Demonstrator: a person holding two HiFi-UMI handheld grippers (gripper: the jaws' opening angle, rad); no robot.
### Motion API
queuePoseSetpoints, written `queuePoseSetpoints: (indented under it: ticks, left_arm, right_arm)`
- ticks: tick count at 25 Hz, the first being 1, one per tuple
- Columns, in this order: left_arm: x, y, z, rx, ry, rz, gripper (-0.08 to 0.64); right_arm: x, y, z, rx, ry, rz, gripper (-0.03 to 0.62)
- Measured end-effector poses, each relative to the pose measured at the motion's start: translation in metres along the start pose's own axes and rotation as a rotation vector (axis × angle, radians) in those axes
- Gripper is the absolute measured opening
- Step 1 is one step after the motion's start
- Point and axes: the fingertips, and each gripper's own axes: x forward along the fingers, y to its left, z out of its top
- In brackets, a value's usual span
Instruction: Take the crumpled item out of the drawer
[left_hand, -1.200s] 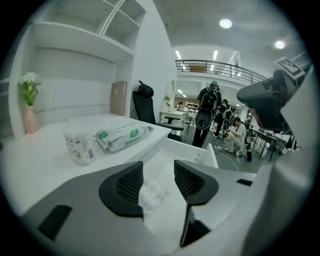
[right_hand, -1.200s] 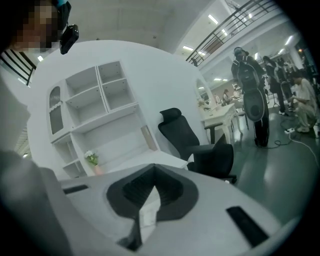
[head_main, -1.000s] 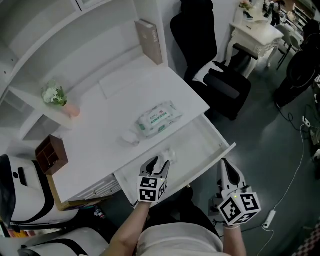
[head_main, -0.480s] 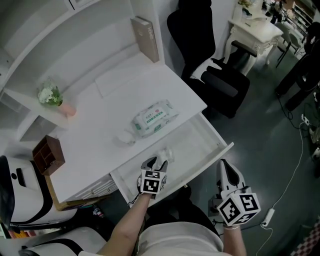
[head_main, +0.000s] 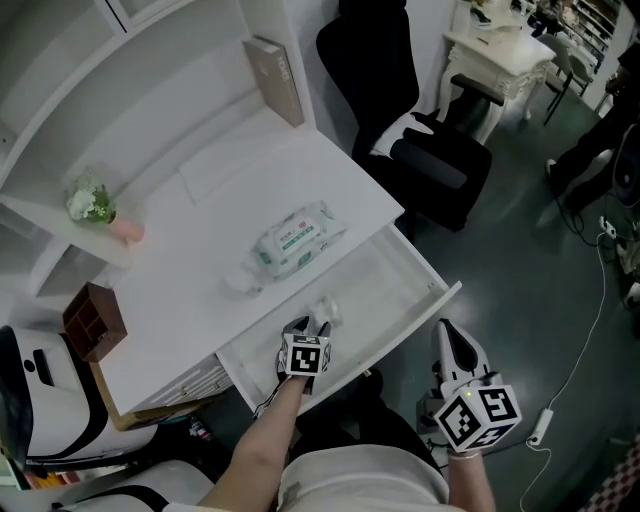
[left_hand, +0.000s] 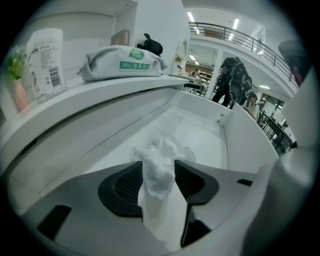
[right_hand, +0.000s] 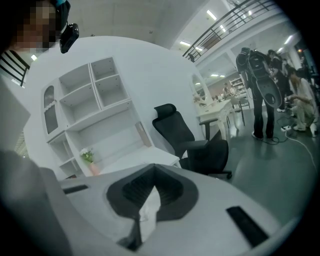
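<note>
A crumpled white tissue (left_hand: 159, 159) lies in the open white drawer (head_main: 428, 300) under the desk top, also seen from above as a small white lump (head_main: 327, 307). My left gripper (head_main: 307, 325) reaches into the drawer, and in the left gripper view (left_hand: 159, 175) its two black pads press on either side of the tissue. My right gripper (head_main: 450, 338) hangs in front of the drawer's right corner, above the floor. Its jaws are shut with nothing in them (right_hand: 152, 189).
A pack of wet wipes (head_main: 293, 238) and a small white bottle (head_main: 237, 284) lie on the desk top (head_main: 180, 290) just behind the drawer. A black office chair (head_main: 425, 150) stands to the right. A brown box (head_main: 93, 322) sits at the left.
My left gripper has pushed further forward into the drawer and its jaws have come in around the tissue. The right gripper has stayed where it was.
</note>
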Motion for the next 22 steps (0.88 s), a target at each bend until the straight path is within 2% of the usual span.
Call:
queuePoseSetpoints:
  ticks: [8, 14, 22]
  left_arm:
    - [0.015, 0.003, -0.011, -0.04, 0.059, 0.006, 0.19]
    - [0.02, 0.006, -0.012, -0.069, 0.071, 0.001, 0.179]
    - [0.014, -0.007, 0.001, -0.024, 0.034, 0.017, 0.085]
  right_arm:
    - [0.002, -0.001, -0.01, -0.012, 0.029, -0.007, 0.002]
    - [0.007, 0.003, -0.018, -0.014, 0.044, -0.006, 0.002]
    - [0.007, 0.006, -0.029, -0.027, 0.068, -0.012, 0.002]
